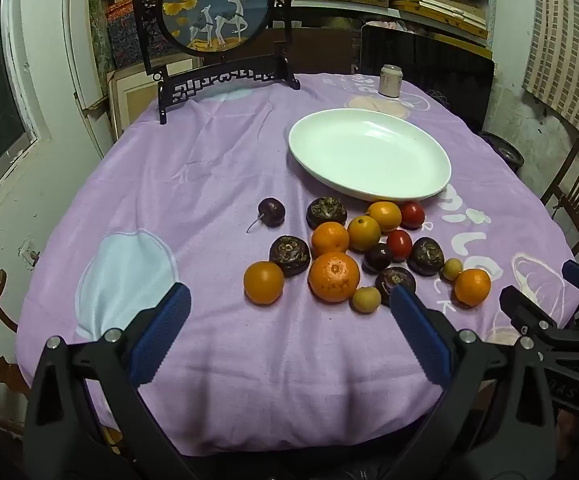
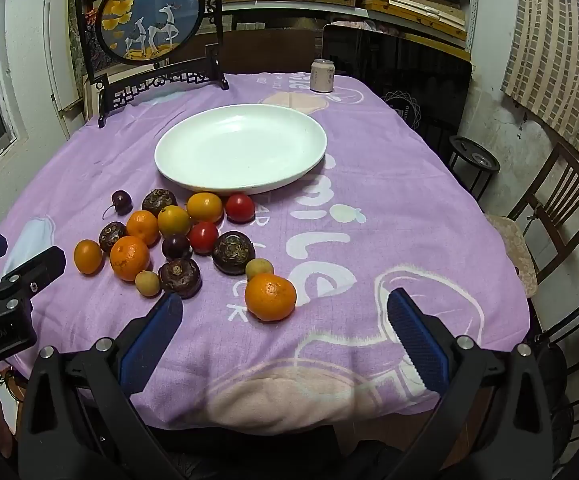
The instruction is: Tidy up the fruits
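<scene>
Round deer-painting screen (image 1: 214, 4) back left; can (image 1: 390, 80) back right; wooden chair (image 2: 557, 208) right.

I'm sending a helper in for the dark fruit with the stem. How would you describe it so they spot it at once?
Start at the white plate on the purple cloth; the fruit pile lies just in front of it. The stemmed fruit sits alone at the pile's left edge, apart from the rest. It is small, smooth and dark purple with a thin stalk sticking out, unlike the rough brown fruits nearby.

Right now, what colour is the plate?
White; the plate shows best in the right wrist view.
</scene>
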### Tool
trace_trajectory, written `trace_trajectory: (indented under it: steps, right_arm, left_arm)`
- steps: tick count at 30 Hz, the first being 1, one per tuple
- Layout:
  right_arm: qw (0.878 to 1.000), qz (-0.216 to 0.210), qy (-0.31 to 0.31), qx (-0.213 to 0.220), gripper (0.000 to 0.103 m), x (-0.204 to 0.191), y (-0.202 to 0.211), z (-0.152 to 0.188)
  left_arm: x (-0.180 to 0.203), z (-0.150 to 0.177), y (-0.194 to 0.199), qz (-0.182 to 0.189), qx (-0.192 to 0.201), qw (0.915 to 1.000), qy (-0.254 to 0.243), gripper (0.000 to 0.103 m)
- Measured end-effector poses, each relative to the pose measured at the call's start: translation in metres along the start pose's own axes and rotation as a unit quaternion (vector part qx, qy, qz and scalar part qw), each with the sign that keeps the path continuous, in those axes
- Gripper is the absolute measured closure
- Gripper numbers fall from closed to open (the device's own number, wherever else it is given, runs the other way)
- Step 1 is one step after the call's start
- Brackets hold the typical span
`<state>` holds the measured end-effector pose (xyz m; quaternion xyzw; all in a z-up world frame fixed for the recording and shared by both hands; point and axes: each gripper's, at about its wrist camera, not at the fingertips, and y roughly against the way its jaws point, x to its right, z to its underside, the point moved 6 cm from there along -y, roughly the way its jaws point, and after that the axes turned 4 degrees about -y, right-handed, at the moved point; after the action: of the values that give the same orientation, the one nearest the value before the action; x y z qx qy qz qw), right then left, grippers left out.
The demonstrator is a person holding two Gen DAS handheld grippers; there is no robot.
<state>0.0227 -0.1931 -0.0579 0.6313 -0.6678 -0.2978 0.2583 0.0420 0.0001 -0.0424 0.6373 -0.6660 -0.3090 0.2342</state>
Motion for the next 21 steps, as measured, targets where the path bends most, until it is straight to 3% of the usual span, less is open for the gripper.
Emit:
trace_trajectory:
  steps: [21]
  right_arm:
    - [1.000,-0.001,-0.001,-0.001,0.001,-0.0012,0.0003,0.0004]
  left_arm:
    - [0.0019,0.0002,0.0024,0.004,0.002,1.0000,0.000,0.002]
